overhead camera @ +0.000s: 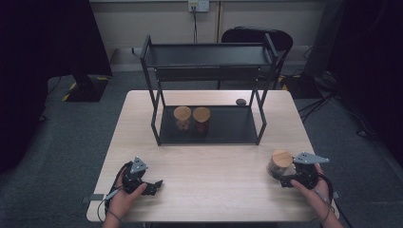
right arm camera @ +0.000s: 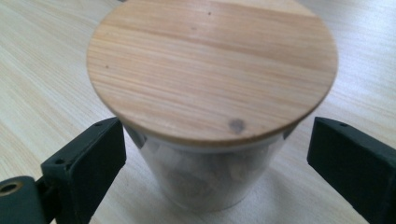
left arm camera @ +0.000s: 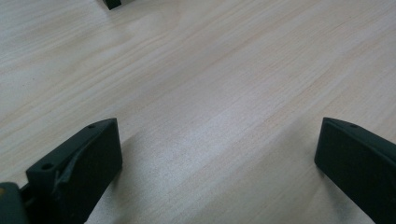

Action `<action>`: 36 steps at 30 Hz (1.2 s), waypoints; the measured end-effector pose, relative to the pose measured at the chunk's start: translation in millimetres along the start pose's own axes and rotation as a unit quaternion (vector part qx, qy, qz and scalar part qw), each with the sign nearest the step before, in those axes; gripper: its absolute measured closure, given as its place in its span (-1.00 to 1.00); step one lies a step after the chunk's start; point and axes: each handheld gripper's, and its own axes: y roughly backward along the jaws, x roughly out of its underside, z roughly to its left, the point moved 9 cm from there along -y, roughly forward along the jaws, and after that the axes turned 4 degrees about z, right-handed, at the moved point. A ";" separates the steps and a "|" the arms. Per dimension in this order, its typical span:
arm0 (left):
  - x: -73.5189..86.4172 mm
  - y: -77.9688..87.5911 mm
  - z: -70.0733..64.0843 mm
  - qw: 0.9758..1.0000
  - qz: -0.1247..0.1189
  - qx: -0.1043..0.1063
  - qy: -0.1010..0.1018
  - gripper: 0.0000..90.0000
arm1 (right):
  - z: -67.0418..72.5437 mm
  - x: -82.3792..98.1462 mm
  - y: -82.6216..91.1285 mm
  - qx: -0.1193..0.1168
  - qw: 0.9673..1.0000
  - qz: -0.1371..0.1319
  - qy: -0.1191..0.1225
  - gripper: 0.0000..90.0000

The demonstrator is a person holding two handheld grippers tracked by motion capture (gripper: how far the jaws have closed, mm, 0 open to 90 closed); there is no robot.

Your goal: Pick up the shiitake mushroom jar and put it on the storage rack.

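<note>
While the right claw (overhead camera: 285,175) sits low at the near right corner of the worktop (overhead camera: 214,185), its jaws stand either side of a glass jar (overhead camera: 279,165) with a round wooden lid, and the right gripper view shows it plainly: the jar (right arm camera: 210,172) is upright between the two black jaws, a sliver of space on each flank, nothing pressing on the glass, so the claw is released around it, not grasping. Over on the near left, the left claw (overhead camera: 153,184) rests on the bare wood in the person's hand, jaws spread wide; the left gripper view has pale wood grain (left arm camera: 210,93) between them and nothing caught. Further back, a black two-tier rack (overhead camera: 209,57) stands across the middle of the worktop, and on its lower shelf two more wooden-lidded jars (overhead camera: 192,118) sit side by side, just touching or close to it. A small dark object (overhead camera: 241,101) lies on the worktop behind the rack's right side.
</note>
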 end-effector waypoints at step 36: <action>0.0 0.0 0.0 1.000 0.000 0.000 0.000 -0.99 | 5.1 -4.2 -13.0 0.001 1.000 -0.015 0.016 -0.44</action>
